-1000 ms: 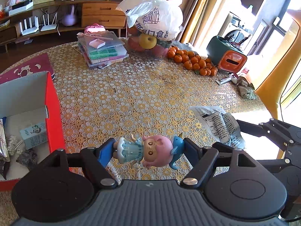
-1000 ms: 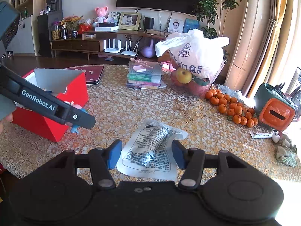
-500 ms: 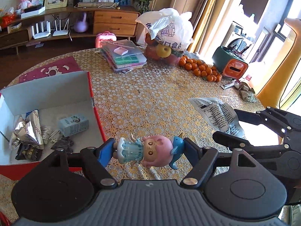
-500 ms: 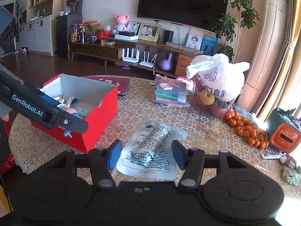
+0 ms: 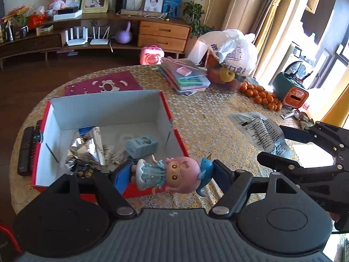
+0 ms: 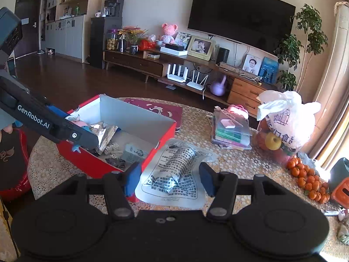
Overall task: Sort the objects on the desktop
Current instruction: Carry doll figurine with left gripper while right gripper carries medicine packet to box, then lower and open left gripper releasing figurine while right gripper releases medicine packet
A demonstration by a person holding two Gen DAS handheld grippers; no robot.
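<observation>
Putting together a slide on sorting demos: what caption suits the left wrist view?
Left gripper holds a pink-haired doll at the near edge of the red box.

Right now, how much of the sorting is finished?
Done: foil packet and small blue carton lie in the red box. In hand: left gripper holds the doll at its near edge. Left: the printed pouch between the open right gripper fingers.

1 doll [image 5: 168, 175], 1 box [image 5: 170, 113], 1 packet [image 6: 174, 170].
</observation>
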